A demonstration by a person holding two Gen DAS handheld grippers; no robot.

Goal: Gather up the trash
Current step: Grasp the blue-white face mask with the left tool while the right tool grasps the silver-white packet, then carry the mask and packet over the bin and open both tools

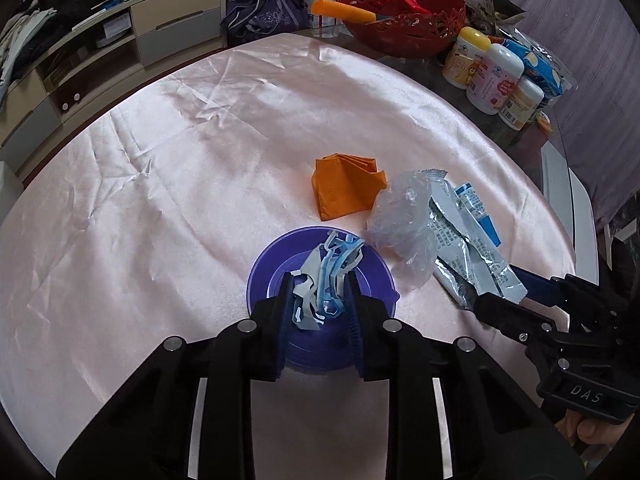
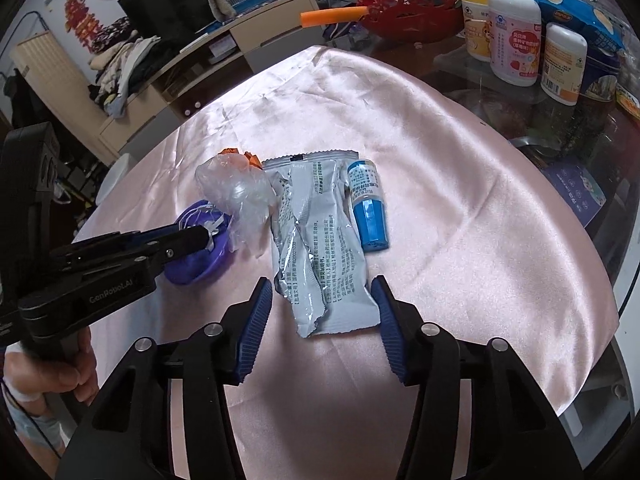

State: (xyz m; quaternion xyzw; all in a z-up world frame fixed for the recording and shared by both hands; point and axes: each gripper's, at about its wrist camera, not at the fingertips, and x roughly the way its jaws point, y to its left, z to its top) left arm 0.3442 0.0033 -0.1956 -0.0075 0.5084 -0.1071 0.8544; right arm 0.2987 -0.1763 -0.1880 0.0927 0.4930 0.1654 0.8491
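My left gripper [image 1: 318, 296] is clenched on a wad of blue-white scraps [image 1: 326, 280], held right over the purple bowl [image 1: 376, 276]. My right gripper [image 2: 322, 312] is spread wide, fingers either side of the silver wrapper's [image 2: 316, 240] near end, not touching. Clear plastic bag [image 2: 240, 196] lies between bowl and wrapper, blue tube [image 2: 366, 204] just right of wrapper, orange napkin [image 1: 344, 188] behind. All on the table's pink cloth [image 1: 160, 200].

Left gripper [image 1: 318, 286] jaws pinch blue-white scraps [image 1: 322, 280] over the purple bowl [image 1: 376, 276].
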